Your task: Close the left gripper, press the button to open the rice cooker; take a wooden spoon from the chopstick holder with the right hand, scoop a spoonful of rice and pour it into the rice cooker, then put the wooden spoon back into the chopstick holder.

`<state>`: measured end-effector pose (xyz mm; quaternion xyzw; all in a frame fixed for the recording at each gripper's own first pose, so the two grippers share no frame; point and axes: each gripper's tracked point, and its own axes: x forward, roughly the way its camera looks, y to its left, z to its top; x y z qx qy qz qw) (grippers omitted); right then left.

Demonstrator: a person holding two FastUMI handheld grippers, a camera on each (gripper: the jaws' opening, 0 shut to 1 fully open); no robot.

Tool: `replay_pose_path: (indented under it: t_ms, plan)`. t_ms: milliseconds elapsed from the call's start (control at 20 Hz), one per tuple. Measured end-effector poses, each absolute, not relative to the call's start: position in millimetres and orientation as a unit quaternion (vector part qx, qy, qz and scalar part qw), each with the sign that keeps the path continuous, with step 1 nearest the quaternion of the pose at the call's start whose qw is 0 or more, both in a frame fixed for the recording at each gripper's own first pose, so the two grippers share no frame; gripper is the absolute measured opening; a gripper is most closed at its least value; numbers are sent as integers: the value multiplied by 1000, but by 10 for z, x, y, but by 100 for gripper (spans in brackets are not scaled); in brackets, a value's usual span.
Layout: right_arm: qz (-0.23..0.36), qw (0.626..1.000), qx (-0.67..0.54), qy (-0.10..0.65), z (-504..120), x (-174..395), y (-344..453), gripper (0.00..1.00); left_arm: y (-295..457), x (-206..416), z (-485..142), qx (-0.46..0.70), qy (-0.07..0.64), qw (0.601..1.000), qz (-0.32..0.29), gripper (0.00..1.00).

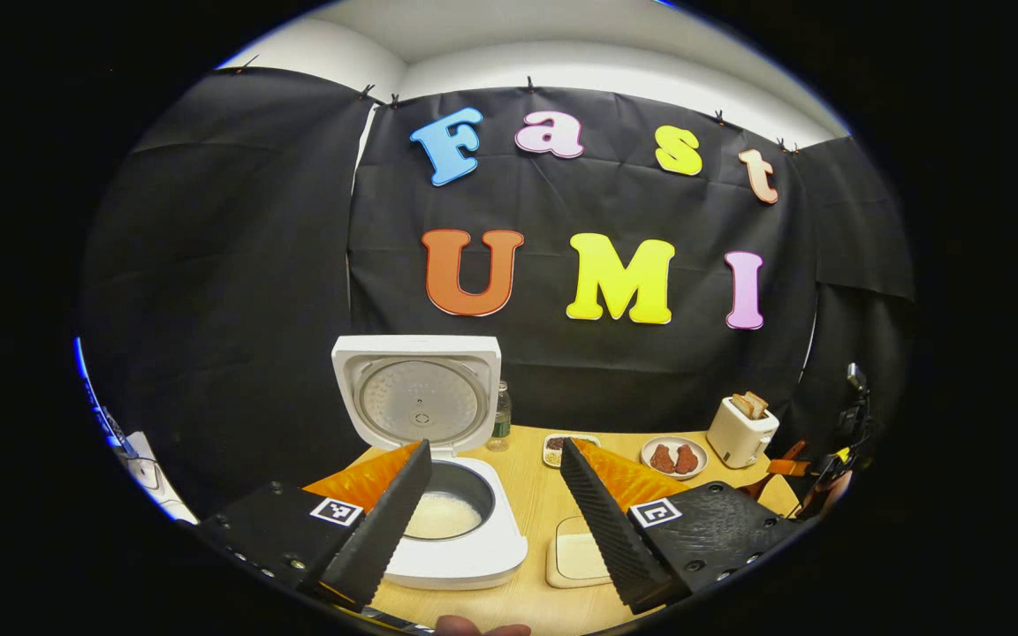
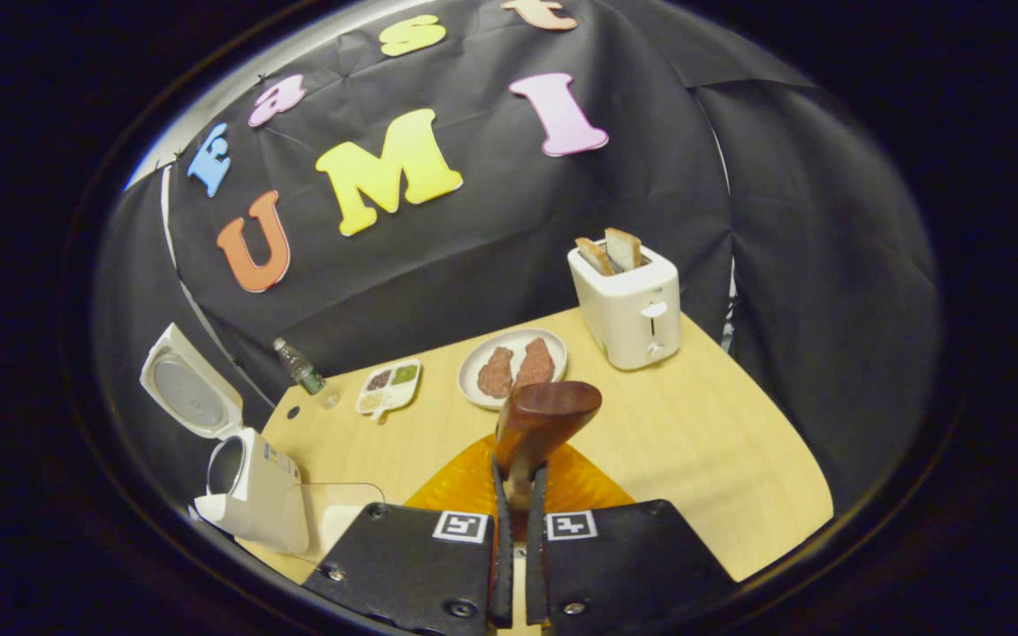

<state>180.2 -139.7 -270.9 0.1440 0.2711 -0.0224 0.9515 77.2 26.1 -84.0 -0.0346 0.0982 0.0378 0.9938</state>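
Observation:
In the left gripper view the white rice cooker (image 1: 465,556) stands open, its lid (image 1: 421,393) upright and white rice in the pot (image 1: 443,514). My left gripper (image 1: 493,450) hangs open just in front of it, nothing between its fingers (image 1: 390,521). A shallow square dish of rice (image 1: 580,556) lies right of the cooker. In the right gripper view my right gripper (image 2: 518,481) is shut on the handle of the wooden spoon (image 2: 549,411), whose dark bowl points up and forward. The open rice cooker (image 2: 248,481) sits far to the left there, beside the clear rice dish (image 2: 341,512).
On the wooden table (image 2: 695,442) stand a white toaster (image 2: 628,300) with two slices of bread, a plate (image 2: 513,367) with two meat pieces, a small compartment tray (image 2: 390,387) and a bottle (image 2: 300,367). Black cloth walls close off the back.

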Motion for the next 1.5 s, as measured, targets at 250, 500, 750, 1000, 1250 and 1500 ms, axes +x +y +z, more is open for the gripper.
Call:
replay_pose_path:
  t_ms: [250, 500, 750, 1000, 1250, 1500]
  plan:
    - [-29, 944, 166, 284, -3037, 1861, -1460, 12, 275, 753, -847, -24, 109, 993, 43, 94]
    - [-33, 940, 183, 288, -3190, 1874, -1517, 17, 334, 773, -713, -14, 107, 993, 44, 95]
    - [-34, 952, 163, 258, -2925, 1868, -1581, 49, 393, 811, -632, -22, 103, 993, 43, 95]
    - [-53, 970, 125, 202, -2249, 1801, -1813, 58, 559, 1058, -349, -22, 85, 995, 51, 94]
    - [-52, 989, 62, 123, -1342, 1673, -1878, 84, 823, 1494, 106, -20, 69, 996, 53, 94]
    - [-46, 995, 48, 71, -770, 1461, -1749, 100, 1140, 2119, 247, -46, 107, 992, 52, 94]
